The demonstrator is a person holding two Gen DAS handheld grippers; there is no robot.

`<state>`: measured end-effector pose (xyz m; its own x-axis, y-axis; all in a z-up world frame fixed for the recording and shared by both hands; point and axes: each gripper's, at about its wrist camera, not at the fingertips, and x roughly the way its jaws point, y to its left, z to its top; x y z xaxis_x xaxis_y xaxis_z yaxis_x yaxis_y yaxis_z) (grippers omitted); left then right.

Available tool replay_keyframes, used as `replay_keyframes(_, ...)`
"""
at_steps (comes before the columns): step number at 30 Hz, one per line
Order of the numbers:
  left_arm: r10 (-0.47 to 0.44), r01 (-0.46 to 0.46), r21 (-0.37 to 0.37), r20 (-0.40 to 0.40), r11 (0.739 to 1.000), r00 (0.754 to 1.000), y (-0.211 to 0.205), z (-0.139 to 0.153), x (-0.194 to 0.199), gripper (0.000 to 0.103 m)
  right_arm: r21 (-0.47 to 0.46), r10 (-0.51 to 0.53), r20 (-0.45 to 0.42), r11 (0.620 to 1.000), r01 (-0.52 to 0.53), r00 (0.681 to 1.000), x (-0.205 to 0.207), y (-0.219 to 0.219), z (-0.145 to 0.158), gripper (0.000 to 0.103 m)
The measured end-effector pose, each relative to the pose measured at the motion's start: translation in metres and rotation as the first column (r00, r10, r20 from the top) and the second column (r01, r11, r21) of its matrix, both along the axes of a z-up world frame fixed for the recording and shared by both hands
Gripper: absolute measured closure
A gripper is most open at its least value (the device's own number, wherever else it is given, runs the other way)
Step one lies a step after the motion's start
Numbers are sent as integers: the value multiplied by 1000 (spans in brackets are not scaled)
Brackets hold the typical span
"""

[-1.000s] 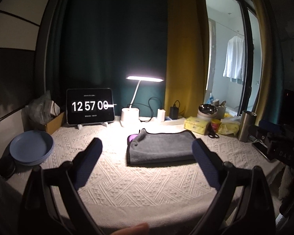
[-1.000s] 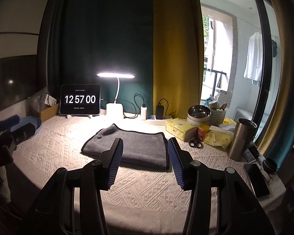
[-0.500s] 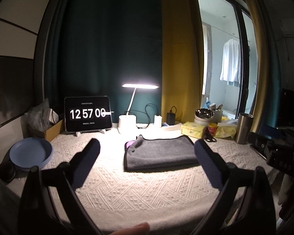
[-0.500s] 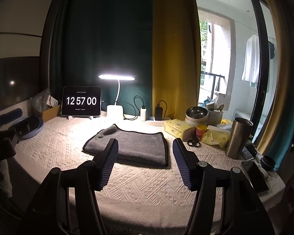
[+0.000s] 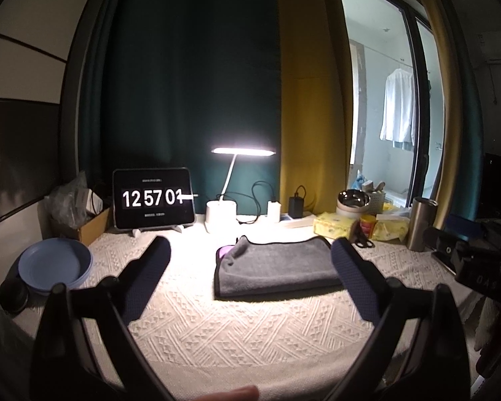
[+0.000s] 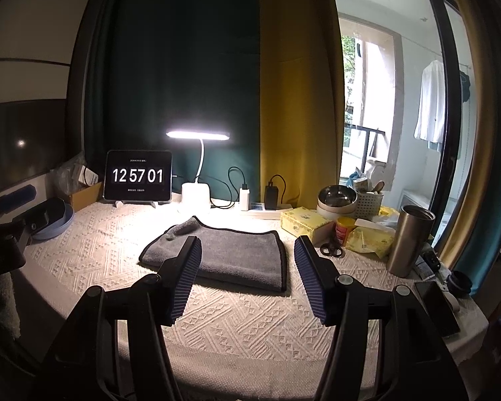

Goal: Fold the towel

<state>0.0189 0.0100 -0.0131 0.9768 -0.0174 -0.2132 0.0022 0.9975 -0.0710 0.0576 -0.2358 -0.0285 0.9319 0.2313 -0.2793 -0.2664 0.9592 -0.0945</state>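
Two black grippers hang above the near edge of the cream woven tablecloth (image 5: 217,327), holding nothing. The left gripper (image 5: 248,254) gapes wide; the right gripper (image 6: 247,245) is moderately spread. The folded grey black-edged towel (image 6: 230,254) lies flat just ahead of both.

Dim room, two light sources. Desk lamp (image 5: 243,150) at far centre glows white, blown out, casting bright pool on tablecloth (image 5: 243,327). Daylight enters window (image 6: 367,107) at far right, overexposed. Left side and near corners fall to black. Towel (image 5: 274,267) throws dark shadow along near edge. Strong fisheye bending of curtains and frames at edges. Centre sharp.
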Motion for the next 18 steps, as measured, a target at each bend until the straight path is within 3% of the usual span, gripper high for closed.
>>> replay_keyframes(18,6,-6,-4,-5,1000,1000,0,2,7,5,-1,7,-10,1000,-7,1000,9,1,2,42)
